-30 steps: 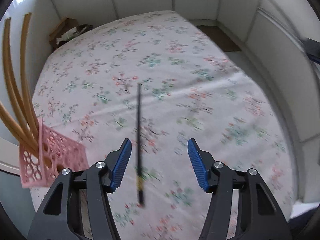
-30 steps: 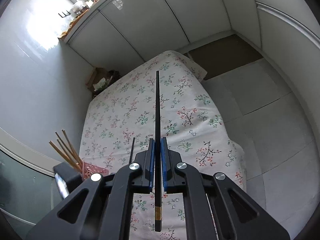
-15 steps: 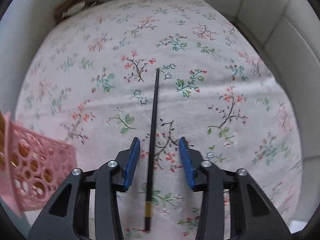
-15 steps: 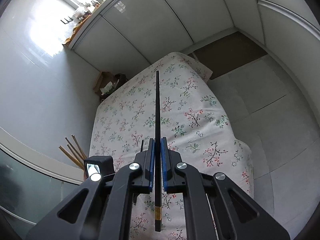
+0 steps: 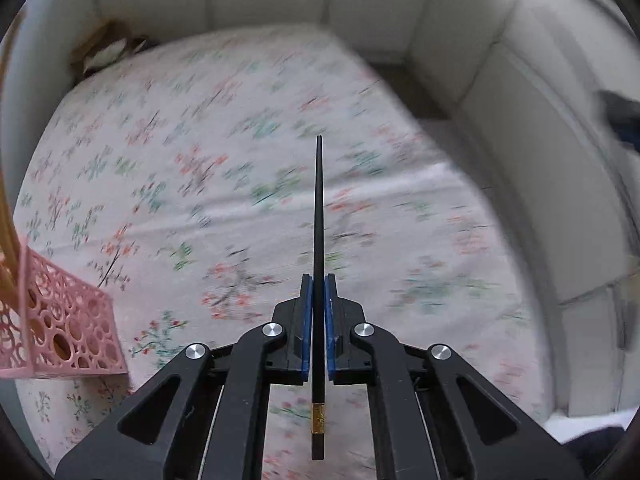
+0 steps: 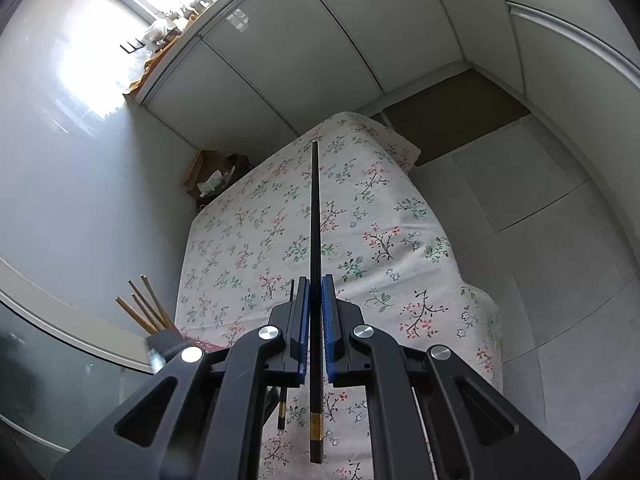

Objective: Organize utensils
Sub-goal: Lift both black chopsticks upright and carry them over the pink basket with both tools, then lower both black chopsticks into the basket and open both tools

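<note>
My left gripper (image 5: 317,286) is shut on a black chopstick (image 5: 318,216) with a gold band near its butt, held lifted over the floral tablecloth (image 5: 224,168). A pink perforated holder (image 5: 60,332) with wooden chopsticks (image 5: 8,232) stands at the lower left. My right gripper (image 6: 316,286) is shut on a second black chopstick (image 6: 315,216), held high above the table. In the right wrist view the left gripper's body (image 6: 164,344) and its chopstick butt (image 6: 282,412) show below, beside the wooden chopsticks (image 6: 146,306).
A brown box with clutter (image 6: 212,178) sits at the table's far left corner. White cabinet panels (image 6: 300,48) stand behind the table. Tiled floor (image 6: 540,208) lies to the right of the table.
My left gripper closed on the black chopstick that lay on the cloth and lifted it; the view is blurred by motion. My right gripper kept its chopstick and rose slightly.
</note>
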A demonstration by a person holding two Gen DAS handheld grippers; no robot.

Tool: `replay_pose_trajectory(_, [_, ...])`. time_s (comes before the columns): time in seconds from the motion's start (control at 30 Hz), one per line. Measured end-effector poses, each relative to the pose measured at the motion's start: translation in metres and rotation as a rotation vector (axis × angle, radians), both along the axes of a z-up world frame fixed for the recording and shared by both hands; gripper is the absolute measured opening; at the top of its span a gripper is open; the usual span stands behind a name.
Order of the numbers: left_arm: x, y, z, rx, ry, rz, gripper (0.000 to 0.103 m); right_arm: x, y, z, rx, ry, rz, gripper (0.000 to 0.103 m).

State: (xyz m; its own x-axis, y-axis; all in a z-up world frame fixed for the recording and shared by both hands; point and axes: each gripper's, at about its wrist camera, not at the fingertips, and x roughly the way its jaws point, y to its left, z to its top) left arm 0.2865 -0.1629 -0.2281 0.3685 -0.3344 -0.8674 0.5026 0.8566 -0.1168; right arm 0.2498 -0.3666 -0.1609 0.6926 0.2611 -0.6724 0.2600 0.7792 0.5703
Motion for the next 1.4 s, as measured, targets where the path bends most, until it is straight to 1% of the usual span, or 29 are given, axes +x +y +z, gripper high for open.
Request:
replay_pose_trajectory(0.1, [-0.018,0.001,0.024,-0.07,-0.056,-0.054,0.005,0.002,0.003,0.0,-0.005,-0.006,0.004,0.006])
replay_pose_trajectory(0.2, [-0.028,0.002,0.04,-0.109,-0.106,-0.084,0.005,0.002,0.007,0.002,-0.013,-0.016,0.014,0.006])
replay_pose_trajectory(0.33, [-0.035,0.0,0.05,-0.098,-0.159,-0.071,0.005,0.003,0.015,0.005,-0.025,-0.034,0.035,0.006])
replay_pose_trajectory(0.47, [-0.042,0.013,0.066,-0.108,-0.204,-0.06,0.005,0.004,0.024,0.008,-0.047,-0.049,0.06,0.006])
replay_pose_trajectory(0.6, [-0.052,0.027,0.084,-0.142,-0.238,-0.058,0.005,0.007,0.035,0.009,-0.06,-0.056,0.081,0.006])
replay_pose_trajectory(0.67, [-0.054,0.036,0.093,-0.171,-0.261,-0.06,0.005,0.006,0.041,0.011,-0.065,-0.077,0.085,0.006])
replay_pose_trajectory(0.7, [-0.055,0.04,0.099,-0.188,-0.275,-0.061,0.005,0.006,0.044,0.014,-0.066,-0.097,0.091,0.006])
replay_pose_trajectory(0.77, [-0.057,0.055,0.114,-0.226,-0.334,-0.051,0.005,0.004,0.05,0.019,-0.071,-0.135,0.099,0.006])
replay_pose_trajectory(0.8, [-0.055,0.069,0.123,-0.254,-0.377,-0.036,0.005,0.003,0.054,0.023,-0.073,-0.16,0.106,0.006])
replay_pose_trajectory(0.87, [-0.05,0.092,0.134,-0.307,-0.433,0.001,0.005,0.0,0.061,0.028,-0.078,-0.204,0.118,0.006])
replay_pose_trajectory(0.93, [-0.037,0.124,0.14,-0.359,-0.486,0.064,0.005,-0.002,0.069,0.034,-0.089,-0.247,0.132,0.006])
replay_pose_trajectory(1.0, [-0.025,0.149,0.14,-0.397,-0.505,0.116,0.005,-0.003,0.077,0.037,-0.089,-0.281,0.144,0.006])
replay_pose_trajectory(1.03, [-0.019,0.164,0.14,-0.408,-0.515,0.153,0.005,-0.003,0.08,0.038,-0.089,-0.294,0.149,0.006])
replay_pose_trajectory(1.1, [-0.012,0.183,0.135,-0.43,-0.528,0.193,0.005,-0.003,0.088,0.04,-0.09,-0.313,0.16,0.006])
replay_pose_trajectory(1.17, [-0.009,0.191,0.128,-0.43,-0.554,0.207,0.005,-0.003,0.095,0.04,-0.088,-0.33,0.171,0.006])
replay_pose_trajectory(1.27, [-0.007,0.194,0.116,-0.409,-0.599,0.211,0.005,-0.002,0.106,0.041,-0.09,-0.35,0.189,0.006])
replay_pose_trajectory(1.4, [-0.001,0.191,0.093,-0.392,-0.615,0.204,0.005,-0.001,0.12,0.039,-0.093,-0.36,0.214,0.006])
